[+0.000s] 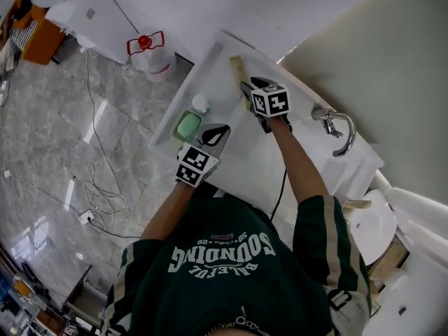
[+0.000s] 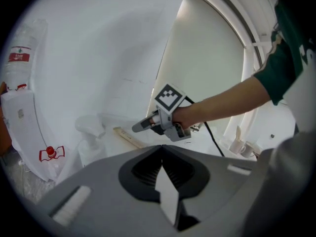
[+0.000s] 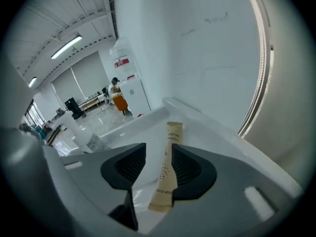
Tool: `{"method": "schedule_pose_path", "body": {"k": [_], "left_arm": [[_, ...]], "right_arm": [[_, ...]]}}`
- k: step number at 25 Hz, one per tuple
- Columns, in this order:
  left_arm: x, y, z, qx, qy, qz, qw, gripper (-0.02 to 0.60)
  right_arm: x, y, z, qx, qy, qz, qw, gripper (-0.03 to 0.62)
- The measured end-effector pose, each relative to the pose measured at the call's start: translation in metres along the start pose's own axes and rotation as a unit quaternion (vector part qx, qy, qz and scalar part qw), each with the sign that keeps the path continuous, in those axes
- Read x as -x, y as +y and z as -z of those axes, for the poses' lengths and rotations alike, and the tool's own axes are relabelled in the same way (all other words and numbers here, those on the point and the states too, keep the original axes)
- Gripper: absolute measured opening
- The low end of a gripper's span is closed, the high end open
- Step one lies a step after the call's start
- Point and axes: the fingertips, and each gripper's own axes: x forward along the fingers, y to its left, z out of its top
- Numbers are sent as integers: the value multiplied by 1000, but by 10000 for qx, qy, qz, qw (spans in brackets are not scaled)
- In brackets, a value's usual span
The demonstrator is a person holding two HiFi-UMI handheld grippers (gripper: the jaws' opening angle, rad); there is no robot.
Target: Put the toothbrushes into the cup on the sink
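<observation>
One long white sink [image 1: 238, 156] lies under both grippers: the left gripper [image 2: 162, 154] is closed on nothing near the green cup [image 1: 187, 127]. The right gripper [image 3: 158, 164] stands wide open astride the wrapped toothbrush [image 3: 166, 168], which lies flat by the wall. It should sink lower and pinch the pack squarely mid-length before lifting.

The toothbrush packet [image 1: 239, 72] lay flat at the far end of the counter [image 1: 245, 163], between the jaws of the right gripper [image 1: 247, 89]. The cup [image 1: 187, 126] stood at the counter's left edge, with a bottle [image 1: 201, 103] just behind it. The faucet [image 1: 341, 128] stood at the right.
</observation>
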Motion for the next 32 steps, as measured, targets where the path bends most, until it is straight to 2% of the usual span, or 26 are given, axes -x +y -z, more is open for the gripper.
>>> {"method": "schedule_pose_path", "body": {"k": [1,7,14,15,16,17,20,28,32], "left_arm": [[0,2,3,30,24,18,10000,51],[3,5,18,194,145,64,9997,51],[4,3,24,247,193,160,9994,51],[4,3,24,245,190,170,9994,51],[5,2,24,236,189,182,9994,51],[5,1,24,222,189,196,9994,51],[4,-3,22,181,181,246,9994,51],[-6,-28,8,-45,122,475,9988,51],[-11,-32,1,-162,71,411,9990,51]], "right_arm": [[-13,-3,2,-9,138,11,9999,152],[-60,-23,4,170,682,335,9970,155],[-77,-39,9,-305,1162,598,9910,148],[-75,-38,9,-289,1192,595,9907,115],[-72,-36,7,-264,1201,583,9907,43],[-69,-34,6,-251,1192,553,9910,38],[-58,-25,3,-229,1041,452,9933,28],[0,-4,-5,-171,181,256,9994,28],[44,3,-7,-311,-341,201,9987,28]]}}
